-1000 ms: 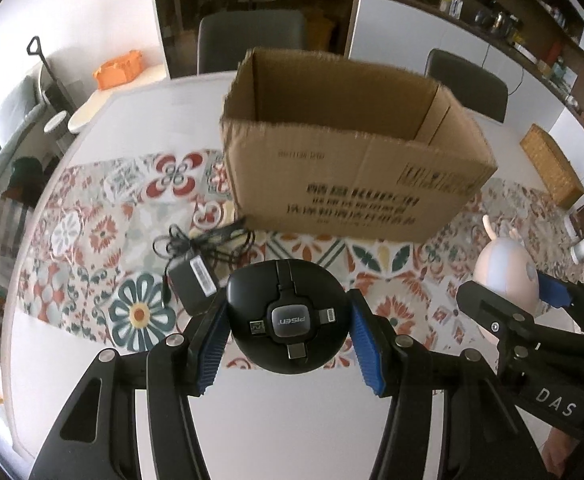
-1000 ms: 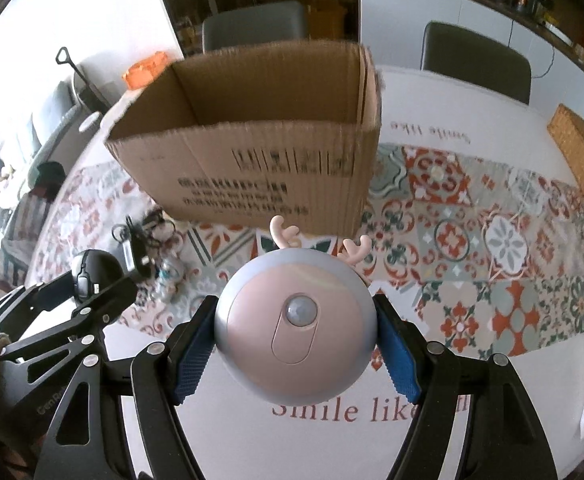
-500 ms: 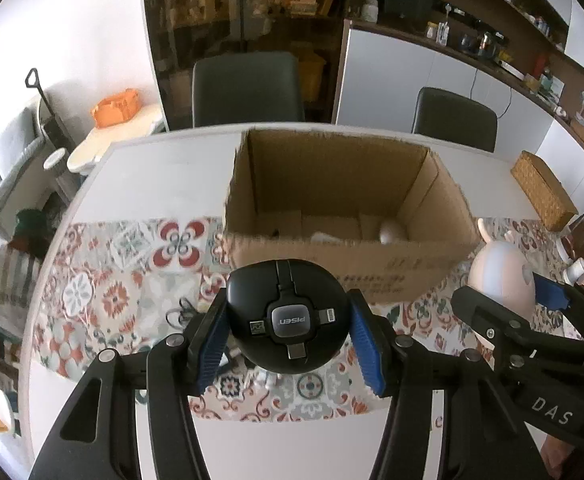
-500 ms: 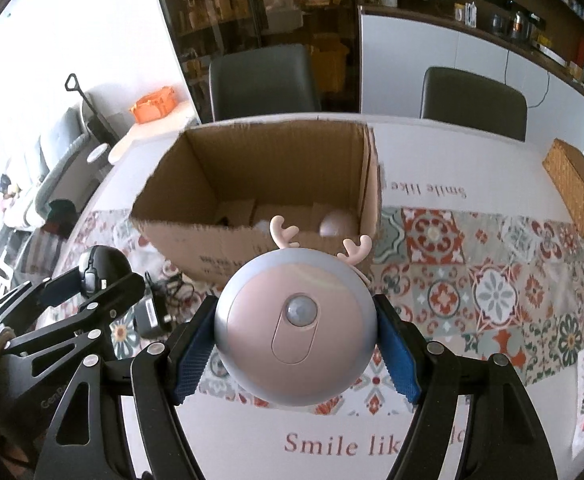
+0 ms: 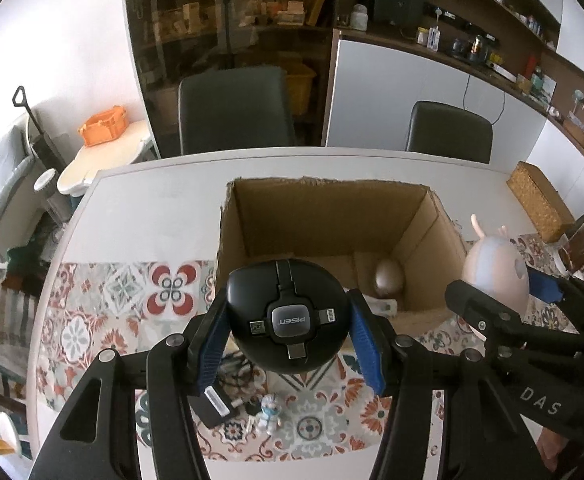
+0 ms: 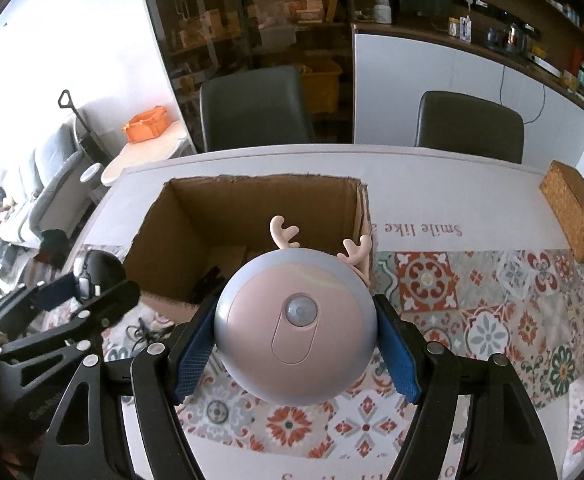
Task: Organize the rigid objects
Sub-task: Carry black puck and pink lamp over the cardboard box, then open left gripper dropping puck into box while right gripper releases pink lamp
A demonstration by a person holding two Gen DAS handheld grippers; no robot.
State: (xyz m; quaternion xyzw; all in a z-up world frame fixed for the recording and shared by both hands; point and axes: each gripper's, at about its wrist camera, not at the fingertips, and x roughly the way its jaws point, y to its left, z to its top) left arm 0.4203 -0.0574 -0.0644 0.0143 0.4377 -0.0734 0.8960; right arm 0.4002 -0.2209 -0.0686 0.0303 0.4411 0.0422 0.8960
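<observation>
My left gripper [image 5: 288, 344] is shut on a round black PISEN charger hub [image 5: 288, 316], held above the table at the near edge of the open cardboard box [image 5: 331, 200]. My right gripper [image 6: 295, 348] is shut on a round pink night light with antlers [image 6: 295, 320], held above the box's near right corner [image 6: 252, 208]. The night light also shows in the left wrist view [image 5: 495, 276], and the hub in the right wrist view [image 6: 96, 276]. A brown egg-shaped object [image 5: 389, 278] and a pale flat item lie inside the box.
A black power adapter with cable [image 5: 218, 400] and a small white figurine [image 5: 270, 416] lie on the patterned table runner [image 5: 104, 308] below my left gripper. A woven basket [image 6: 571, 212] sits at the table's far right. Two dark chairs [image 5: 236, 112] stand behind the table.
Both grippers have risen with their objects and moved toward the box. The view now looks down into the box, and its contents show.
</observation>
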